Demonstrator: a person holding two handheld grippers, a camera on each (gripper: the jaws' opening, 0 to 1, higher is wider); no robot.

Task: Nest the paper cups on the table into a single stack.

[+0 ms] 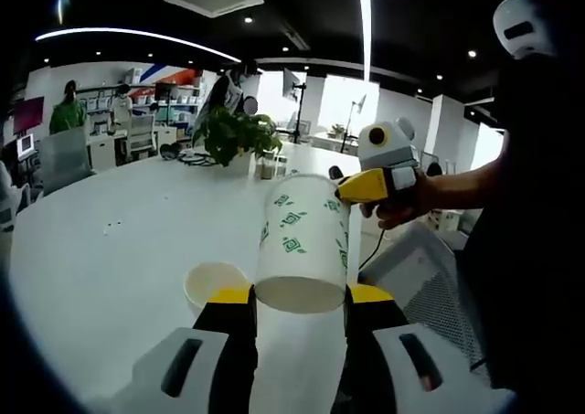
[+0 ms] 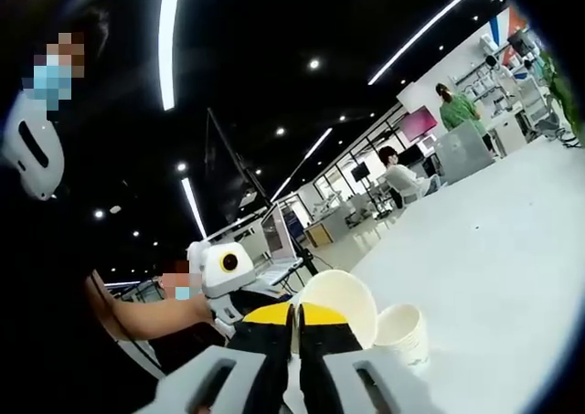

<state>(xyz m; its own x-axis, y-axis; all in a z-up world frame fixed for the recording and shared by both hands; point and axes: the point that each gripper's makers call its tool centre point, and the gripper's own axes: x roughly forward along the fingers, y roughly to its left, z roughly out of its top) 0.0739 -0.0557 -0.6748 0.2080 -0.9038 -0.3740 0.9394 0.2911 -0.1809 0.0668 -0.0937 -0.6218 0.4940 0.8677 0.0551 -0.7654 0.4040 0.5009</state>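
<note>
A white paper cup [image 1: 302, 240] with green prints is held above the table between the jaws of my left gripper [image 1: 300, 306], which is shut on its near end. My right gripper [image 1: 352, 187], held by a hand, meets this cup's far rim from the right. In the right gripper view the cup's open mouth [image 2: 343, 304] faces the camera, and my right gripper [image 2: 293, 327] has its jaws pressed together at the rim. A second paper cup [image 1: 215, 284] stands mouth up on the white table [image 1: 119, 240], just left of the left jaw, and appears again at the lower right [image 2: 402, 330].
A potted plant [image 1: 233, 135] stands at the table's far side. A grey mesh chair [image 1: 425, 281] sits beside the table's right edge, next to the person's dark body [image 1: 526, 249]. Desks, screens and several people fill the office behind.
</note>
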